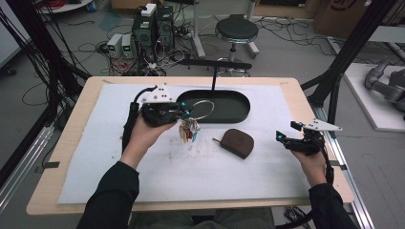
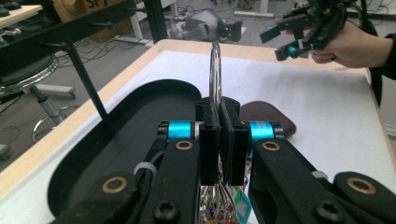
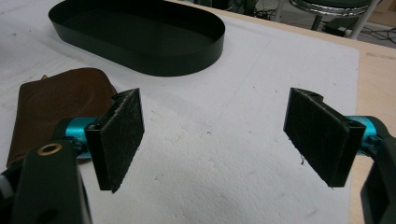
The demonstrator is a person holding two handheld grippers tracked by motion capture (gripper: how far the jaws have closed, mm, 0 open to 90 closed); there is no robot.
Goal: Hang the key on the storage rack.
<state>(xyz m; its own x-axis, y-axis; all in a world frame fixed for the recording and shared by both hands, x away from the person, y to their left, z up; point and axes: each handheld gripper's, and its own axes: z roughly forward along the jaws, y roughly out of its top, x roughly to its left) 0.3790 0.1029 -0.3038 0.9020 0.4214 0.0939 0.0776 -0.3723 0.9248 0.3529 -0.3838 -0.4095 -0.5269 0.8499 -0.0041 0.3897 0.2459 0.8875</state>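
Left gripper (image 1: pixel 187 113) clamped on key ring (image 1: pixel 202 109), keys (image 1: pixel 189 130) dangling above mat at tray's (image 1: pixel 239 112) 7 o'clock edge, right gripper (image 1: pixel 286 131) jaws wide, empty, at brown pouch's (image 1: pixel 236 141) 3 o'clock

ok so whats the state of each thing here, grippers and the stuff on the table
left gripper: shut on the key ring, lifted off the mat
key ring: upright in the jaws, keys dangling below
right gripper: open, nothing between its pads
brown pouch: lying flat on the mat, untouched
black tray: nothing lying in it
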